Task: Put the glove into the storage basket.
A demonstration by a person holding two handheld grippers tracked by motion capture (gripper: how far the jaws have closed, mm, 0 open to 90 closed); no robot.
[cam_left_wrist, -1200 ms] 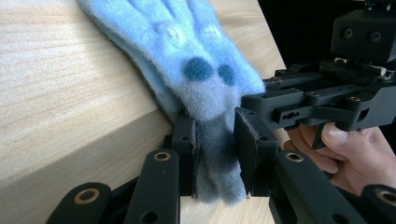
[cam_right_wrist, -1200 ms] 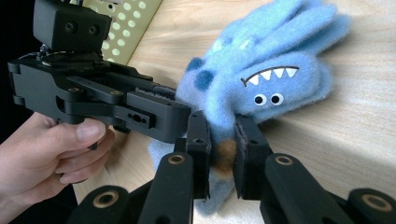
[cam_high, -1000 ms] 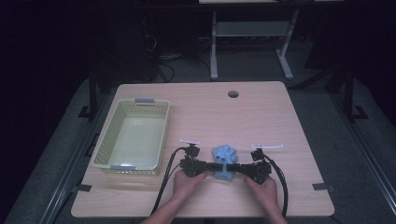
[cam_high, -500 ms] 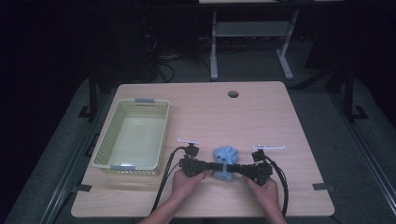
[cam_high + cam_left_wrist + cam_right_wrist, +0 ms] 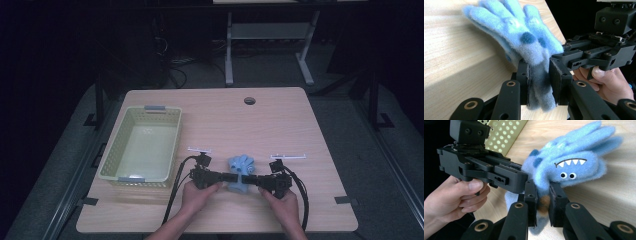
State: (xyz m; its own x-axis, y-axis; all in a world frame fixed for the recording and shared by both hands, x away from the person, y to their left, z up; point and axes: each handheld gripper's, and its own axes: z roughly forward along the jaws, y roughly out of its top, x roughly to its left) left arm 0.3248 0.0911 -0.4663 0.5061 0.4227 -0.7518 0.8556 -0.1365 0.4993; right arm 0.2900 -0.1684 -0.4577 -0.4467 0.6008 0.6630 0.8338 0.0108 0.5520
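A fuzzy blue glove (image 5: 241,171) with a toothy monster face sits near the front edge of a wooden surface (image 5: 280,120), pinched from both sides. The left gripper (image 5: 224,177) has its jaws clamped tight on the cuff end; the right gripper (image 5: 250,179) faces it, jaws likewise clamped on the same cuff. The glove's fingers point away from the person. A pale green basket (image 5: 142,172) stands to the left, close by but not touching. A round hole (image 5: 249,100) lies far back.

no readable text, labels or signs
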